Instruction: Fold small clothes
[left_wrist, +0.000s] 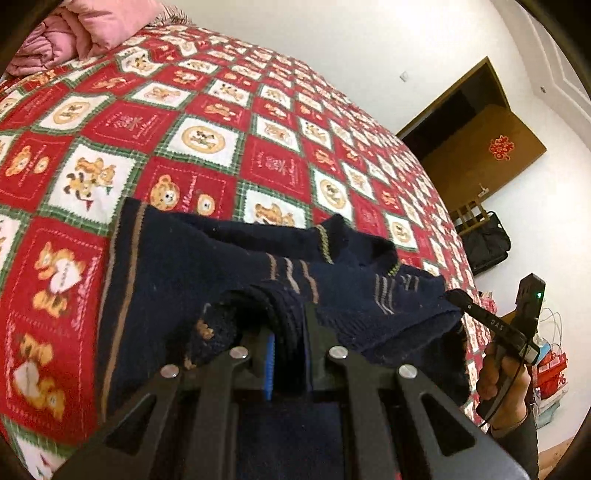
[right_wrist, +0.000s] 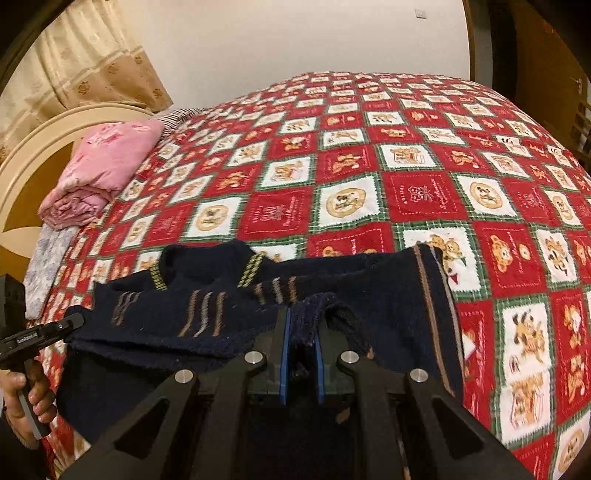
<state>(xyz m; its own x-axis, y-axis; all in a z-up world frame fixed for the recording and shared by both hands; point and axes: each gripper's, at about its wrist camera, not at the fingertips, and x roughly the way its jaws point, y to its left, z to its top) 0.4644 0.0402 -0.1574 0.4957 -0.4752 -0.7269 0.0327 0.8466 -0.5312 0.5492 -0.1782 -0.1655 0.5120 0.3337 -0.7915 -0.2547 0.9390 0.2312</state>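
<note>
Both the left gripper (left_wrist: 286, 343) and right gripper (right_wrist: 303, 343) pinch the navy striped knit sweater's (left_wrist: 177, 266) near edge, seemingly thinly, so uneven lifting risks slippage.

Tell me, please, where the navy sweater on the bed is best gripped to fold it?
Grip the sweater by a bunched edge near you, coming in low from the bed's near side, as both do now: the right hand-held gripper and the left hand-held gripper each pinch a raised ridge of knit, thick enough to hold.
</note>
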